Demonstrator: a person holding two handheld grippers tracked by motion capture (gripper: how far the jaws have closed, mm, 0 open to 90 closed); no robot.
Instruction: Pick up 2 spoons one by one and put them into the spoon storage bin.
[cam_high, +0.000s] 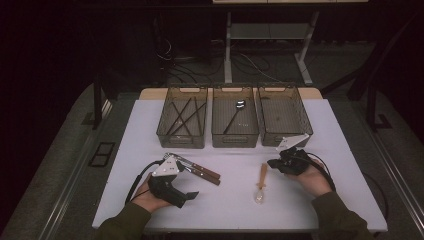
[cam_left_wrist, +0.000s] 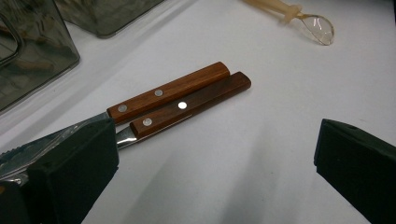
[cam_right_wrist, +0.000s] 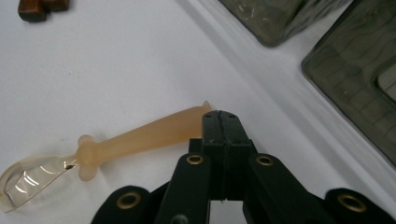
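Spoon (cam_right_wrist: 140, 135) lies flat on the table (cam_high: 235, 200), handle end just beside the right gripper (cam_right_wrist: 220, 116), whose jaws are pressed together on nothing. Needs opening, then straddling the handle mid-length. Left gripper (cam_left_wrist: 215, 154) jaws spread wide beside two knives (cam_left_wrist: 182, 100).

High view: fixed above the person's side, facing forward and down over the whole desk (cam_high: 235, 200), from some distance. Left claw view: rides on the left claw (cam_left_wrist: 215, 158), low and close to the desk, facing the two knives (cam_left_wrist: 180, 100), with the spoon (cam_left_wrist: 299, 16) farther off. Right claw view: rides on the right claw (cam_right_wrist: 220, 119), very close above the spoon. All three views share the spoon, the knife handles and the bins (cam_high: 235, 125).
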